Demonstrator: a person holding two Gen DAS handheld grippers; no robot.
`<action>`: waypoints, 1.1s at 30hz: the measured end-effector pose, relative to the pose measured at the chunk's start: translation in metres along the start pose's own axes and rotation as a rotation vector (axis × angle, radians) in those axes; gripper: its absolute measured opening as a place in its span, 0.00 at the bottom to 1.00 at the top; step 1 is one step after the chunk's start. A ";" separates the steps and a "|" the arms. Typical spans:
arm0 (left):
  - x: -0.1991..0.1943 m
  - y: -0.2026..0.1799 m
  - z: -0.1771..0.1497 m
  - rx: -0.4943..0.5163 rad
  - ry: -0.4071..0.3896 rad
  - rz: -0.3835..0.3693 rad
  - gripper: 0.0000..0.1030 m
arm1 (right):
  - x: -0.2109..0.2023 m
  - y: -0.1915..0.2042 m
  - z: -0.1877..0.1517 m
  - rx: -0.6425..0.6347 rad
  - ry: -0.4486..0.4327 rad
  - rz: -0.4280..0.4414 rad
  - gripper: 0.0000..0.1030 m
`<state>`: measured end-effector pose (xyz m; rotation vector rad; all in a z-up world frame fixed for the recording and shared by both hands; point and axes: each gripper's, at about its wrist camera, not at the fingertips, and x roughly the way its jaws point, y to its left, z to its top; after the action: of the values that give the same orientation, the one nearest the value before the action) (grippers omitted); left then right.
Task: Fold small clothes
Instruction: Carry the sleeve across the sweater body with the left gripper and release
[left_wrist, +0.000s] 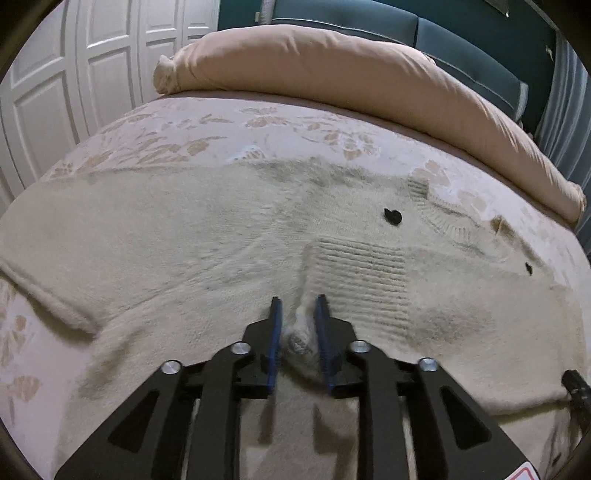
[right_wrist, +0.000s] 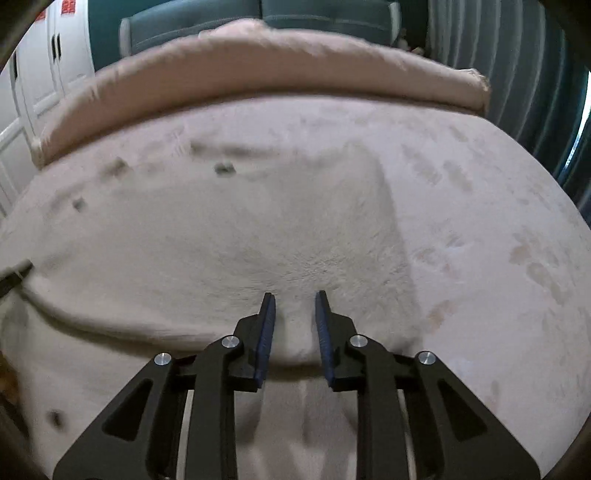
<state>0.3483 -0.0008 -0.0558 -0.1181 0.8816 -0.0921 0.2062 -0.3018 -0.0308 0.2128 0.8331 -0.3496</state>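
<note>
A cream fuzzy knit cardigan (left_wrist: 192, 236) with black buttons (left_wrist: 392, 216) lies spread on the bed. Its ribbed sleeve cuff (left_wrist: 364, 273) lies folded across the body. My left gripper (left_wrist: 298, 308) is shut on a bunched fold of the cardigan beside that cuff. In the right wrist view the same cardigan (right_wrist: 258, 229) fills the middle, blurred. My right gripper (right_wrist: 294, 306) has its fingers narrowly apart with a fold of the cardigan's edge between them.
The bed has a pale floral cover (left_wrist: 229, 125) and a rolled tan duvet (left_wrist: 332, 62) along its far side. White panelled doors (left_wrist: 74, 74) stand to the left. A teal sofa (left_wrist: 461, 48) is behind the bed. The right gripper's tip (left_wrist: 576, 387) shows at the left view's right edge.
</note>
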 end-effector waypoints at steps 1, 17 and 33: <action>-0.008 0.007 -0.001 -0.018 -0.006 -0.002 0.32 | -0.010 0.000 -0.001 0.017 -0.013 0.036 0.23; -0.082 0.387 0.022 -0.553 -0.048 0.316 0.62 | -0.032 0.065 -0.091 -0.101 0.043 0.140 0.56; -0.097 0.351 0.097 -0.503 -0.171 0.071 0.06 | -0.030 0.066 -0.095 -0.113 0.016 0.136 0.63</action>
<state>0.3732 0.3657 0.0305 -0.5557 0.7214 0.2061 0.1479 -0.2035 -0.0672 0.1662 0.8471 -0.1729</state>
